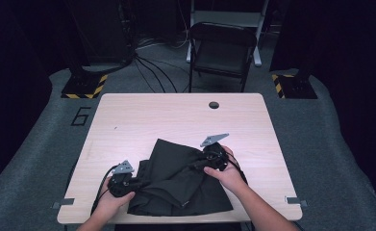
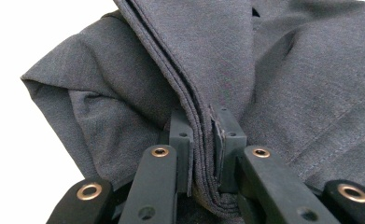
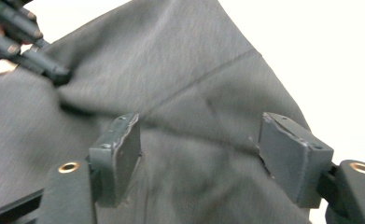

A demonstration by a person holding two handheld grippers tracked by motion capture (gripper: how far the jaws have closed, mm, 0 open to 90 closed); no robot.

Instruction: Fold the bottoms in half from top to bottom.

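- Dark grey woven fabric garment [image 1: 181, 180], folded in several layers, lying on near half of light wood-grain tabletop [image 1: 176, 115], front edge close to tabletop's near edge.
- Left gripper [image 2: 203, 140]: jaws pinching a stacked fold of the garment, several hemmed layers clamped edge-on between the pads; in high view at [image 1: 136, 182], on garment's left edge, low near tabletop.
- Fold runs up and away from the jaws in left gripper view; rest of cloth bunched to both sides, rolled lobe at left.
- Right gripper [image 3: 208, 158]: jaws spread wide, no cloth between the pads, garment surface behind them w/ a diagonal seam line across it; in high view at [image 1: 198, 163], over garment's upper right part.
- Whether right jaw tips touch the cloth: can't tell.
- Left hand [image 1: 109, 199] and right hand [image 1: 231, 173] in from bottom of high view, each wrapped round its gripper body; grey three-cornered plates on top of both.
- Far off in right gripper view, top left: the other gripper at the cloth edge.
- Round cable hole [image 1: 214, 105] near far edge of tabletop, well apart from garment.
- Black folding chair [image 1: 221, 50] behind tabletop on grey floor; painted numeral "6" [image 1: 81, 116] on floor to the left; yellow-black striped stand bases [image 1: 83, 86] left and right of the far corners.
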